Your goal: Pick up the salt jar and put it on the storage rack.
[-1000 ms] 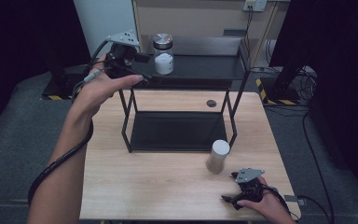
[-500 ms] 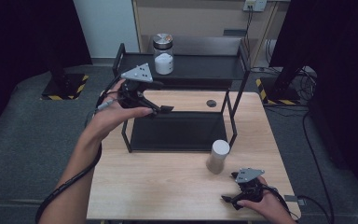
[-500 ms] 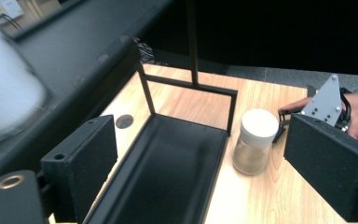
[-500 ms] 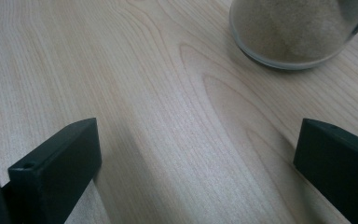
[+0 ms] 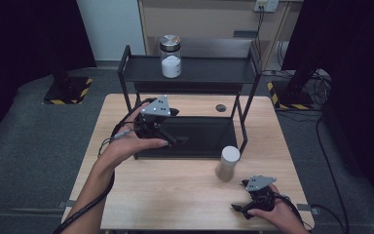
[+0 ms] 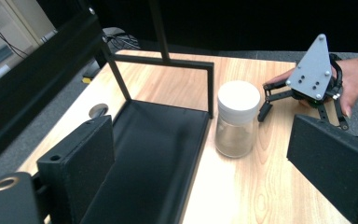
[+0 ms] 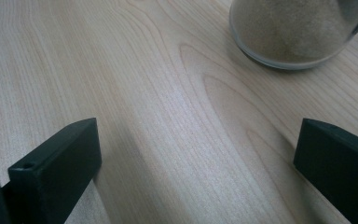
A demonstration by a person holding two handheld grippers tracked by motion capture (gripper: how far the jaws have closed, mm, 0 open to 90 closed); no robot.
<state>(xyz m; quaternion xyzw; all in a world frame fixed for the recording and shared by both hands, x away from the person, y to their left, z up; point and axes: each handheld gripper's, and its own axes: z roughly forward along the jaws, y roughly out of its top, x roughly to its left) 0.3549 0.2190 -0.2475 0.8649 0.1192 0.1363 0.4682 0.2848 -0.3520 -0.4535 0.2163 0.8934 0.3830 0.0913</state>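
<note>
- High view: the left gripper (image 5: 175,140) has come down from the shelf (image 5: 199,73) top, where the white-powder jar (image 5: 170,56) stands, to the lower tray (image 5: 199,131); its fingers have just been opening, empty.
- Left gripper view: the white-lidded jar (image 6: 236,119) stands on the bench (image 6: 242,186) at 1 o'clock; a rack post (image 6: 211,88) stands just beside it.
- Right gripper view: the right gripper (image 7: 191,154) has wide-open, empty fingers, with that jar (image 7: 293,32) at 1 o'clock.

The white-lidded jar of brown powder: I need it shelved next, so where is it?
In the high view the white-lidded jar stands upright on the table, right of centre, just outside the black rack's front right leg, beyond the right gripper.
</note>
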